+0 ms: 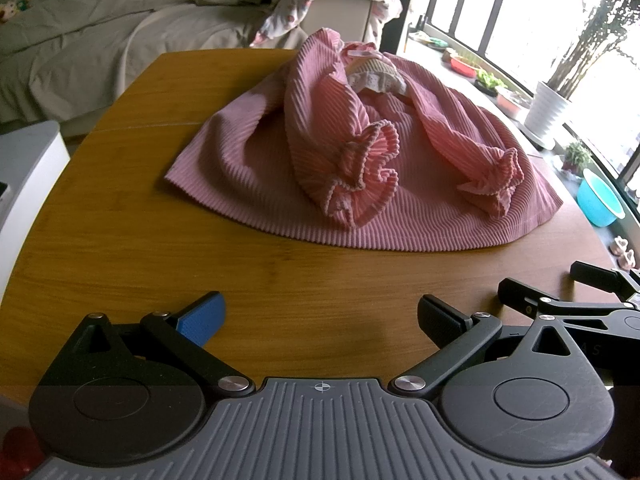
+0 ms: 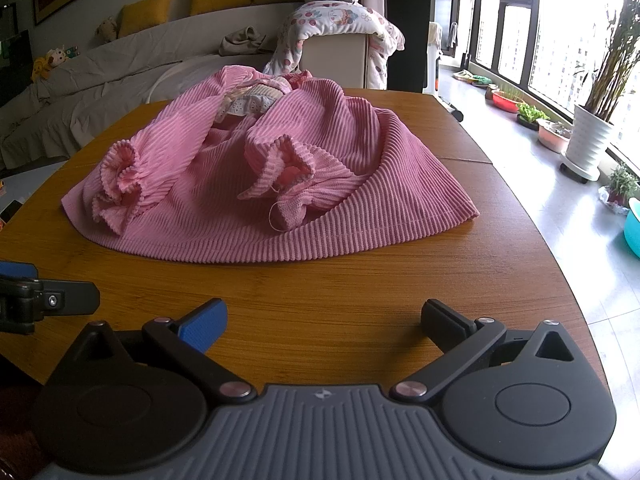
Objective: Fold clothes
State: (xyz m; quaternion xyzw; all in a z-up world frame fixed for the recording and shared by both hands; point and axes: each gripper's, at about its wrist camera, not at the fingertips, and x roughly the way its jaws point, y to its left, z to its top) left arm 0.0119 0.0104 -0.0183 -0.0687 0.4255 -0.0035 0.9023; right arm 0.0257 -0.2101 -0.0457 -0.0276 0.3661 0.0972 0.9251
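Note:
A pink ribbed child's dress (image 1: 360,152) lies spread on the wooden table (image 1: 120,240), both ruffled sleeves folded in over its front, white lace collar at the far end. It also shows in the right wrist view (image 2: 256,184). My left gripper (image 1: 320,316) is open and empty, above the table short of the dress hem. My right gripper (image 2: 324,316) is open and empty, also short of the hem. The right gripper's fingers (image 1: 532,300) show at the right edge of the left wrist view; the left gripper's fingers (image 2: 48,300) show at the left edge of the right wrist view.
A covered sofa (image 2: 100,76) with yellow cushions stands behind the table. A patterned blanket (image 2: 340,20) hangs over a chair back. Potted plants (image 2: 588,136) and a teal basin (image 1: 600,200) stand on the floor by the window at right.

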